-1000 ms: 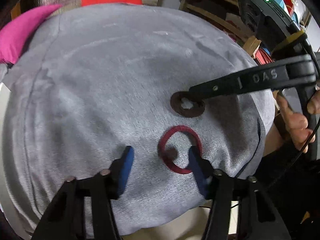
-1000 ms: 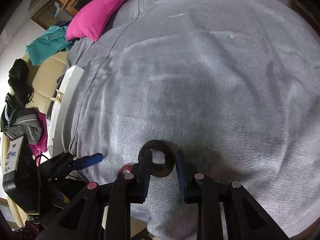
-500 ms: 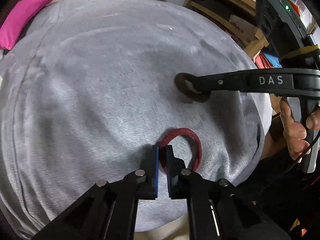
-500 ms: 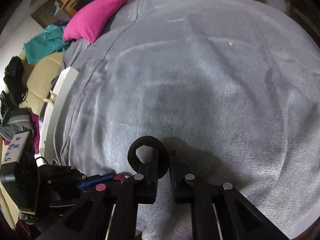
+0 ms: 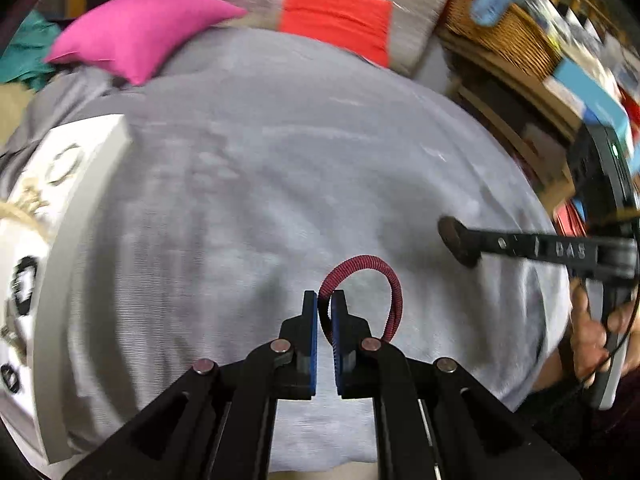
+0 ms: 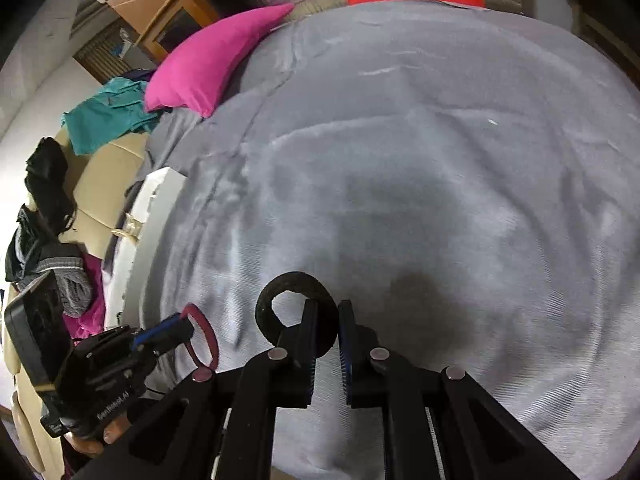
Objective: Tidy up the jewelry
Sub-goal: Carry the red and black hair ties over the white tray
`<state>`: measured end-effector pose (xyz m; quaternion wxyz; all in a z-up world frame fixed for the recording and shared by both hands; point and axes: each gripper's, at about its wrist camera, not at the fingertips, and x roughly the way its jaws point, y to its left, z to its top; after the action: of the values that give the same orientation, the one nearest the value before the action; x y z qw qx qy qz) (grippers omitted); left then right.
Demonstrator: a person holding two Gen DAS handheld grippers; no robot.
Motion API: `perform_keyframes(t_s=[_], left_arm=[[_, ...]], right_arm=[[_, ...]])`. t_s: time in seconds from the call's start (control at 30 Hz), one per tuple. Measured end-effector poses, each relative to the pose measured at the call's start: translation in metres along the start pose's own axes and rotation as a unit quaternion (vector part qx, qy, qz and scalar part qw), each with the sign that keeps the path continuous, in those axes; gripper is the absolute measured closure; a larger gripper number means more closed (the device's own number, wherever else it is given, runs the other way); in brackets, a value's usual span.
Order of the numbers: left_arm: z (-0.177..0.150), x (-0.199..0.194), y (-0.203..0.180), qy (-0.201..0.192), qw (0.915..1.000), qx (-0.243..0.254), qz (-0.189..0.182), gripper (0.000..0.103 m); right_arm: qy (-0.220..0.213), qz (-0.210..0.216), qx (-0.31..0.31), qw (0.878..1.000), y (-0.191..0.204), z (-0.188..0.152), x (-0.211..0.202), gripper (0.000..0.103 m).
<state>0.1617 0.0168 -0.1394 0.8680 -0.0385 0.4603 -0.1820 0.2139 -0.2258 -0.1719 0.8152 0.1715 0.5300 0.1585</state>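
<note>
**Left wrist view: both rings are picked up, neither is yet in the tray**

Left wrist view first: my left gripper (image 5: 325, 312) is clenched on the red braided ring (image 5: 370, 280), pinching one side of its loop between the blue pads so the rest arches up and to the right, clear of the grey blanket (image 5: 260, 184). Across from it, my right gripper (image 5: 472, 242) comes in from the right edge with the dark ring (image 5: 454, 240) at its tip, seen nearly edge-on.

The right wrist view confirms that hold. My right gripper (image 6: 325, 322) has its pads closed on the lower right rim of the dark ring (image 6: 298, 312), and the ring's open centre shows the blanket (image 6: 400, 160) behind it. The ring's shadow lies apart from it on the cloth, so I judge it lifted rather than resting. My left gripper (image 6: 182, 326) appears low on the left with the red ring (image 6: 204, 336) hanging from it.

The white tray (image 5: 86, 200) sits at the left edge of the blanket. Several small pieces already lie in it, but they are too blurred for me to name.

As I read it, the picking up is done for these two pieces and the placing is all still ahead. Both must travel left, well apart from where they are now, and be set down in the tray. I see no other loose jewelry on the blanket.
</note>
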Motion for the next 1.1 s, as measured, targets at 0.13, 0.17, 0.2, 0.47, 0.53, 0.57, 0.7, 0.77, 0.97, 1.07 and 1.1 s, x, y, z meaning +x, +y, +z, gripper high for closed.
perform_keyframes(t_s=[0.13,0.17,0.2,0.47,0.53,0.57,0.7,0.77,0.97,1.07,1.1], left_arm=[[0.002,-0.021,0.028,-0.041,0.9977,-0.041,0.034,0.097],[0.001,-0.029,0.037,-0.054,0.996,-0.052,0.048,0.097],[0.0,-0.037,0.048,-0.063,0.9945,-0.062,0.056,0.097],[-0.006,-0.076,0.125,-0.102,0.9764,-0.154,0.112,0.097],[-0.008,-0.082,0.139,-0.106,0.9734,-0.166,0.117,0.097],[-0.01,-0.086,0.147,-0.109,0.9705,-0.176,0.124,0.097],[-0.011,-0.098,0.17,-0.124,0.9604,-0.203,0.145,0.097],[-0.011,-0.101,0.182,-0.126,0.9563,-0.215,0.153,0.097],[-0.009,-0.089,0.2,-0.091,0.96,-0.232,0.128,0.097],[-0.007,-0.087,0.208,-0.088,0.9584,-0.238,0.131,0.097],[-0.007,-0.087,0.21,-0.087,0.9575,-0.241,0.132,0.097]], right_arm=[[-0.009,0.022,-0.012,1.0,0.028,0.008,0.009,0.092],[-0.01,0.028,-0.016,0.999,0.037,0.01,0.012,0.092],[-0.013,0.034,-0.02,0.999,0.046,0.012,0.015,0.092],[-0.025,0.07,-0.071,0.995,0.125,0.029,0.038,0.092],[-0.022,0.077,-0.076,0.994,0.143,0.035,0.049,0.092],[-0.022,0.08,-0.076,0.994,0.151,0.038,0.053,0.092],[-0.019,0.091,-0.083,0.992,0.188,0.052,0.074,0.092],[-0.018,0.092,-0.092,0.991,0.204,0.058,0.083,0.092],[-0.012,0.085,-0.127,0.988,0.253,0.079,0.114,0.092],[-0.012,0.076,-0.141,0.987,0.271,0.089,0.13,0.092],[-0.012,0.075,-0.145,0.986,0.275,0.092,0.135,0.092]])
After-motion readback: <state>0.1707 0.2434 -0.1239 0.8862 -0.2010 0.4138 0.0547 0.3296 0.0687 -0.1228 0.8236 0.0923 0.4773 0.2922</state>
